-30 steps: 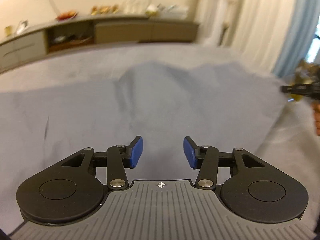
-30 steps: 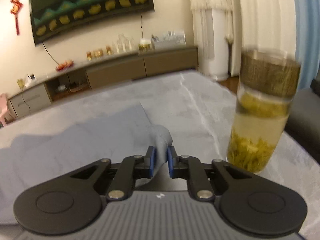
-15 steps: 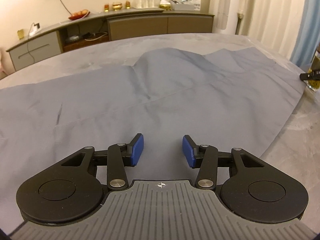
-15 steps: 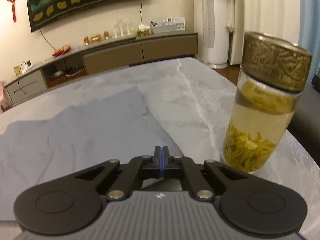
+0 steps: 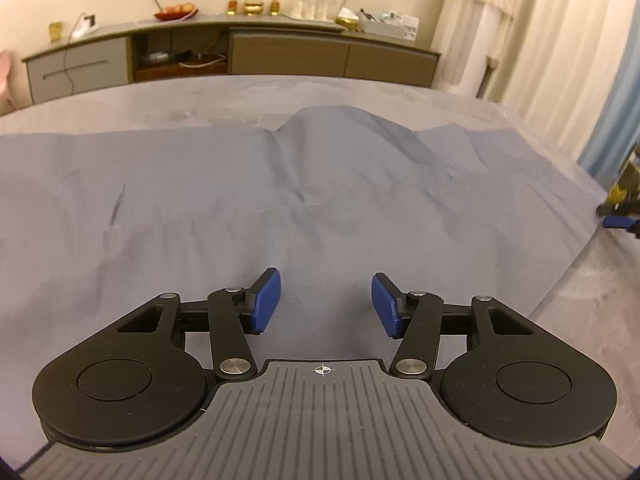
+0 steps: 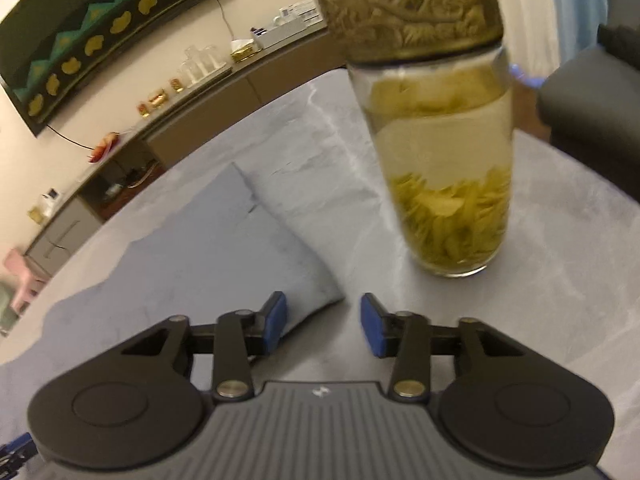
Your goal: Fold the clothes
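Only the right wrist view shows the tea jar (image 6: 436, 152) beside the cloth (image 6: 224, 232) corner, both grippers' jaws spreading, pinching nothing.

blue-grey garment (image 5: 248, 208) lies spread, slightly rumpled, across the grey table (image 5: 200, 100).

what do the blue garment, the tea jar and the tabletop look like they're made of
Garment: thin woven cloth, matte grey-blue; it creases and humps softly.
Tea jar: clear glass body, since the leaves and liquid show through; its lid looks like embossed metal with a dull brass tone, possibly a cast imitation.
Tabletop: grey with pale veins, like stone or a sintered slab, low sheen.
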`<state>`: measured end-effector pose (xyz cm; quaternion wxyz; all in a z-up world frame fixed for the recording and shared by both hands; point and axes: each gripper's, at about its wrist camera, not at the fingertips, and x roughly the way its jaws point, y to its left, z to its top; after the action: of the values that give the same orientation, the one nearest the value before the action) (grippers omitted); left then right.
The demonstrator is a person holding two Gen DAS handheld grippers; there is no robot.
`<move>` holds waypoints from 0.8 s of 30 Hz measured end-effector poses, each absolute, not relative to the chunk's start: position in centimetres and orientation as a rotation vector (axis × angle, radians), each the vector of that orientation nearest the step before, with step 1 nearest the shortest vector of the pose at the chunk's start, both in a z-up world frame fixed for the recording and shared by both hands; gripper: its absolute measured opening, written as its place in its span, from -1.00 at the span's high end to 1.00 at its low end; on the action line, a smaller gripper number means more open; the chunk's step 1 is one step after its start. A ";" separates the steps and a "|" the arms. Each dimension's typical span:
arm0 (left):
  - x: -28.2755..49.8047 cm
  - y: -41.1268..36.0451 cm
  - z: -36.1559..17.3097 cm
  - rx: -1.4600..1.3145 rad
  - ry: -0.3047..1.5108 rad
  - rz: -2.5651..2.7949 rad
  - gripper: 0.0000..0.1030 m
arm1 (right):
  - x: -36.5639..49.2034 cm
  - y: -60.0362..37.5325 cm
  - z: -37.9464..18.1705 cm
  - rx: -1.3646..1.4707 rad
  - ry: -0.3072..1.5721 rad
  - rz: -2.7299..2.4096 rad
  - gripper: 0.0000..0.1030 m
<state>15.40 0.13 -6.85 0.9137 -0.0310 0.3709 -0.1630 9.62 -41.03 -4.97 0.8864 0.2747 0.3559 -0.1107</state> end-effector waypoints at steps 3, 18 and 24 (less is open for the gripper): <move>15.2 0.0 -6.6 -0.096 0.760 -0.328 0.15 | 9.8 -40.5 -4.0 0.550 0.681 -0.244 0.99; 10.7 -11.0 -5.9 0.240 0.639 -0.675 0.07 | 9.6 -42.5 -6.1 0.944 0.713 -0.201 0.36; 13.1 -9.3 -6.3 0.124 0.698 -0.571 0.15 | 11.2 -40.2 -3.6 0.765 0.607 -0.159 0.90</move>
<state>13.14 -9.25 -6.33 0.8981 0.0600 0.3373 -0.2758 11.16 -40.19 -3.56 0.8801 0.3672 0.2912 -0.0764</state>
